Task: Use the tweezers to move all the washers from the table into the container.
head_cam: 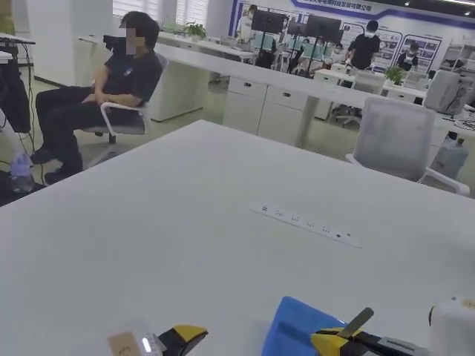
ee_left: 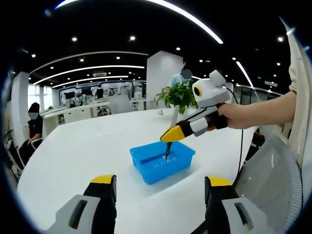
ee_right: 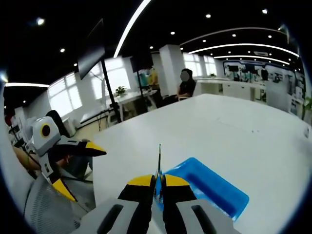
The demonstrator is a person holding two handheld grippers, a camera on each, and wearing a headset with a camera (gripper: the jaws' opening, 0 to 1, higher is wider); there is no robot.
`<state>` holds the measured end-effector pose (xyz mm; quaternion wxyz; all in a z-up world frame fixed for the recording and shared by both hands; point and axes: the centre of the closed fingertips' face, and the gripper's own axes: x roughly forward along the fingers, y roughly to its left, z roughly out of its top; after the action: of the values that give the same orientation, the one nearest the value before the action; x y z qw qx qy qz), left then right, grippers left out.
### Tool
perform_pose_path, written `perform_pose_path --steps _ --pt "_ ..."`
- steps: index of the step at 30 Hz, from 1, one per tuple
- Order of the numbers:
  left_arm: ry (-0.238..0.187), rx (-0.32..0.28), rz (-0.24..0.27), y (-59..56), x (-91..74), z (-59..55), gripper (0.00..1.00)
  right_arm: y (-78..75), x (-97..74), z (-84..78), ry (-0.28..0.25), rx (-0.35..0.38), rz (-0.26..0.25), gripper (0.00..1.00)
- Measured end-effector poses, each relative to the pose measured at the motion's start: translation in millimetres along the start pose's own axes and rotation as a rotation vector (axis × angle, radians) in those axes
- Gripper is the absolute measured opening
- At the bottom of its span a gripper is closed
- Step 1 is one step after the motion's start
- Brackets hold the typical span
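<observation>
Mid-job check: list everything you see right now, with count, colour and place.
table: one, white, under it all
container: one, blue, on the table near the grippers
washers: a few, pale, inside the container
tweezers: one, dark, tip down in the container
power strip: one, white, set in the tabletop farther out
plant: one, green, beyond the container
seated person: one, dark clothes, past the table
chair: one, grey mesh, at the far side
left gripper: yellow tips, open
right gripper: yellow tips, shut on the tweezers
</observation>
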<state>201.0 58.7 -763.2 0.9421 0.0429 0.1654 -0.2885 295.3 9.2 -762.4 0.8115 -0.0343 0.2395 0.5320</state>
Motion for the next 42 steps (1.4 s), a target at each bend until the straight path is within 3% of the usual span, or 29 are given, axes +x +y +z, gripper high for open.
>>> perform_pose_path --steps 14,30,42 --pt "0.005 0.002 -0.002 0.2 0.5 -0.9 0.74 -15.7 18.2 2.4 0.025 -0.010 -0.010 0.03" --pt "0.014 0.009 -0.002 -0.4 0.9 -2.3 0.73 -32.3 38.8 -18.0 0.101 -0.048 -0.015 0.03" --pt "0.021 0.011 -0.003 -0.9 1.5 -3.9 0.72 -38.0 47.1 -23.7 0.117 -0.052 -0.020 0.03"
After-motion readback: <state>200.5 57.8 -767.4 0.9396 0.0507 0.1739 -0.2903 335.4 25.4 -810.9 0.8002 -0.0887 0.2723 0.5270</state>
